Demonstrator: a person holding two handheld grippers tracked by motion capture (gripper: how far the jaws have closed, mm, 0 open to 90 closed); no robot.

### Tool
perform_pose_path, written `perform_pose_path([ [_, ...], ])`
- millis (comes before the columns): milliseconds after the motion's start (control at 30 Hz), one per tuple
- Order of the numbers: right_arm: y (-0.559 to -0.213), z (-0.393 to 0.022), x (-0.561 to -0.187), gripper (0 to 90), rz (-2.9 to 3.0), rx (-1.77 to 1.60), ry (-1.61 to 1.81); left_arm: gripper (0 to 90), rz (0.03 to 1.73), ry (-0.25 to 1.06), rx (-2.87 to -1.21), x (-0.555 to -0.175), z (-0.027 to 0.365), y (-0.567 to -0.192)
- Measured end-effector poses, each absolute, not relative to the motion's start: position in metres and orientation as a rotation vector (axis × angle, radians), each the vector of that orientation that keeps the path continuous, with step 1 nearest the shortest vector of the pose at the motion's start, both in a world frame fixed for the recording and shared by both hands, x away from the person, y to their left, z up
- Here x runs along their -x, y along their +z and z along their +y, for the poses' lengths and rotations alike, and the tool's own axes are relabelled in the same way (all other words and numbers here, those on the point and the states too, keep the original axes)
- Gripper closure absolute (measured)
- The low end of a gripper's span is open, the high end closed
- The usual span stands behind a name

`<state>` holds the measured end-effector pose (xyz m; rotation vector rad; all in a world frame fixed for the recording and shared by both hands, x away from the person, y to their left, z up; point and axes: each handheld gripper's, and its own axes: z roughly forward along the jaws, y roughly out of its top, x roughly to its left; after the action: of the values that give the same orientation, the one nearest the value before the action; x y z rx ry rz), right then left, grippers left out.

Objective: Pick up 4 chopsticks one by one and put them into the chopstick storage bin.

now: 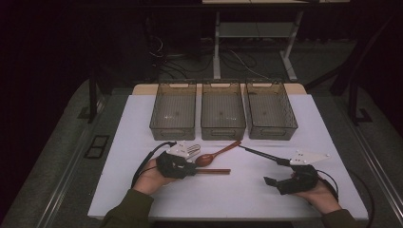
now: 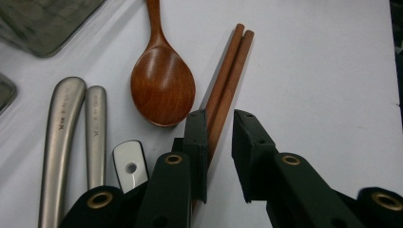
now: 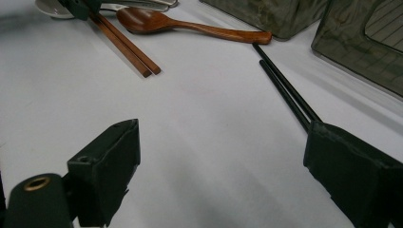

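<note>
A pair of brown wooden chopsticks (image 1: 216, 171) (image 2: 230, 71) (image 3: 126, 45) lies on the white table top. My left gripper (image 1: 195, 170) (image 2: 219, 118) has its jaws on either side of their near end. The sticks rest against one pad, with a narrow gap to the other. A wooden spoon (image 1: 218, 153) (image 2: 163, 88) (image 3: 190, 26) lies just beyond them. My right gripper (image 1: 275, 172) (image 3: 221, 129) stands wide open over bare table. A pair of black chopsticks (image 1: 259, 153) (image 3: 285, 90) runs up to one of its jaws and is not gripped.
Three dark see-through bins (image 1: 173, 128) (image 1: 222, 129) (image 1: 273, 129) stand in a row behind the cutlery. Two metal handles (image 2: 62, 137) (image 2: 95, 133) and a small white piece (image 2: 129, 164) lie beside the left gripper. The white table top (image 1: 237, 199) ends near the person's arms.
</note>
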<state>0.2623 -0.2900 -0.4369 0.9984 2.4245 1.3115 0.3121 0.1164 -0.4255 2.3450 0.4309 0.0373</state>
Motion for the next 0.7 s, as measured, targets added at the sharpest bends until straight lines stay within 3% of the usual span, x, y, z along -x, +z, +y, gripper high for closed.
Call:
perform_pose_path([
  [700, -0.4368, -0.2901, -0.2623, 11.8, 2.424, -1.000, 1.310, 76.5, 0.392, 0.044, -2.367, -0.3110, 0.1120, -0.4288],
])
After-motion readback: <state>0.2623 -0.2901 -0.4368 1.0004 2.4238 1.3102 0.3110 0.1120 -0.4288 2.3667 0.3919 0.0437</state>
